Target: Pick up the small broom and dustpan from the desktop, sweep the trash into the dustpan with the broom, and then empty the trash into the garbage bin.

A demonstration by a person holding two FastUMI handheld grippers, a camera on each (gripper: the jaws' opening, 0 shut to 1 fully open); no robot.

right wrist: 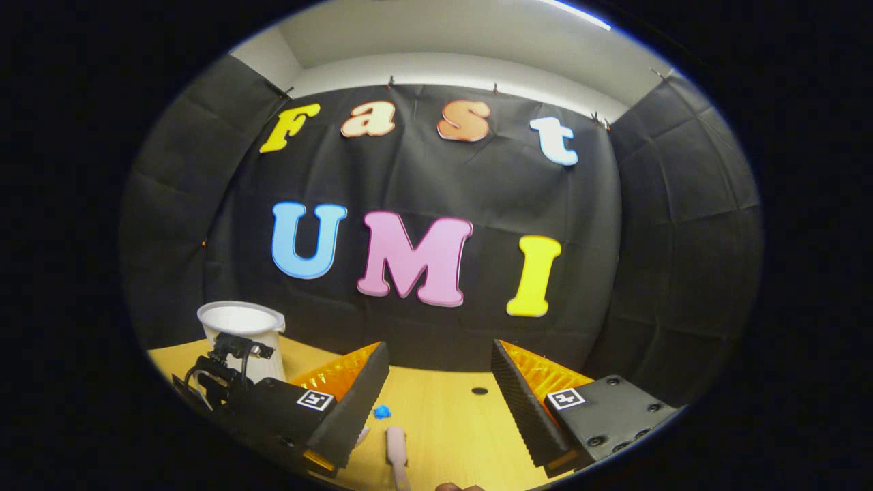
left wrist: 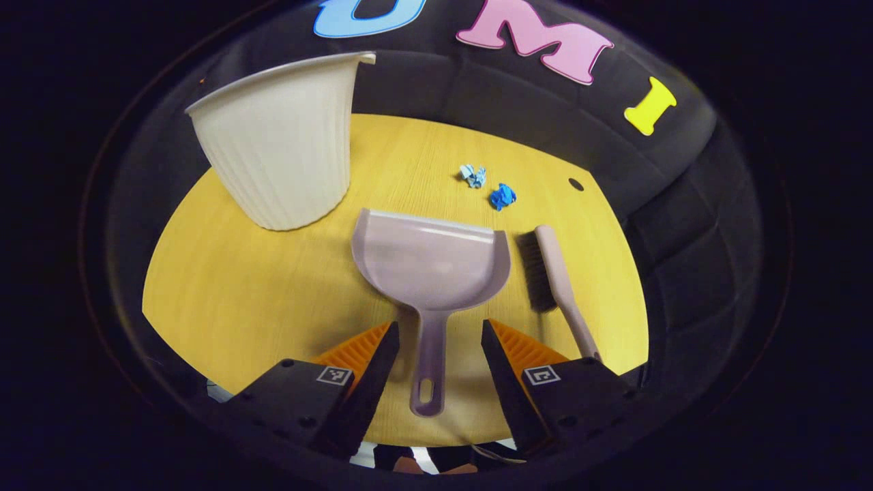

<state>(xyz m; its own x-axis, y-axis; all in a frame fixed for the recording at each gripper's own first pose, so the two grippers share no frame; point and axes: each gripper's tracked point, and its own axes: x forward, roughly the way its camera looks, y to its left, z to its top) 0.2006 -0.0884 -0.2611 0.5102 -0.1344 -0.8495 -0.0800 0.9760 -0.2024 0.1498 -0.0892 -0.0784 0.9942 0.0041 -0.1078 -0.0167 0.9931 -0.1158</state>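
Left gripper (left wrist: 436, 341): fingers spread wide, one on either side of the dustpan's handle, not touching it.
Dustpan (left wrist: 431, 266): flat on the yellow desktop (left wrist: 239, 286), mouth facing away, just right of the garbage bin (left wrist: 279, 143).
Broom (left wrist: 552, 279): lies just right of the dustpan, bristles toward it.
Trash: two crumpled blue scraps (left wrist: 502, 196) beyond the dustpan's mouth.
Right gripper (right wrist: 436, 382): fingers wide apart, holding nothing, above the desktop with the broom's end (right wrist: 396, 443) below.
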